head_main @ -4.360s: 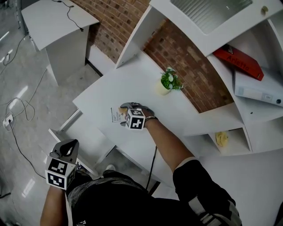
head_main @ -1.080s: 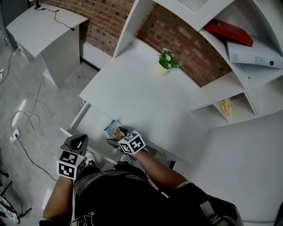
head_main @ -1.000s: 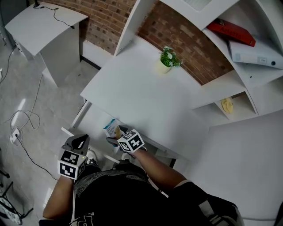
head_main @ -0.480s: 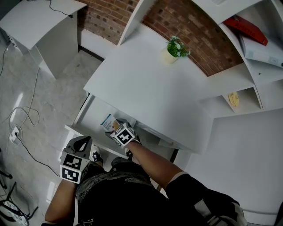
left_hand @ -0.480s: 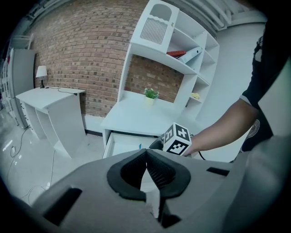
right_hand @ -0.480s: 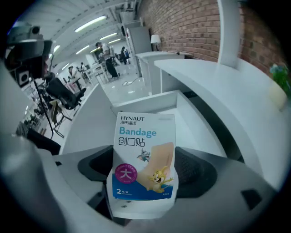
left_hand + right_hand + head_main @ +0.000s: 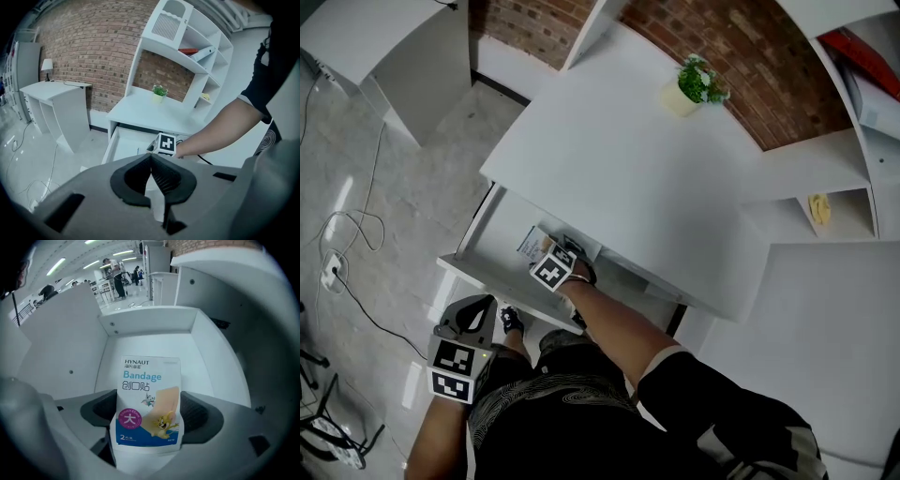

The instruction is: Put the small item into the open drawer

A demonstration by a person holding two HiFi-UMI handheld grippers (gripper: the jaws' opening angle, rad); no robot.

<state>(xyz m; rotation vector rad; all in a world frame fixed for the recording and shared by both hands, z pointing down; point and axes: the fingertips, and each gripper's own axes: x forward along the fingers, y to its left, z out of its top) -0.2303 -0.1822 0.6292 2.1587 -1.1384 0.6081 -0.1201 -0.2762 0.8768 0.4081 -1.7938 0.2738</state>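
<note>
We find a white bench [image 7: 619, 159] running through the middle of the head view, with white shelving [image 7: 853, 141] standing at its 3 o'clock side against a brick wall.

The drawer [image 7: 492, 239] stands pulled out from the bench edge at 7 o'clock. Its white walls and floor [image 7: 145, 319] fill the right gripper view.

The right tongs [image 7: 546, 251] reach into the drawer on an outstretched arm. The right gripper view shows the right tongs [image 7: 149, 413] clamped on a bandage packet [image 7: 149, 401], one pad on each side of it.

The left tongs [image 7: 467, 314] hang outside the drawer, at 7 o'clock from the right tongs and well apart from them, over the floor. In their own view the left tongs [image 7: 151, 160] are pressed together, pad to pad, with nothing between them.

A small potted plant [image 7: 694, 84] stands at the 1 o'clock end of the bench top.

The bandage packet [image 7: 532, 242] is upright in the grip, printed face toward the camera, within the drawer's walls. We cannot tell whether it touches the drawer floor.
</note>
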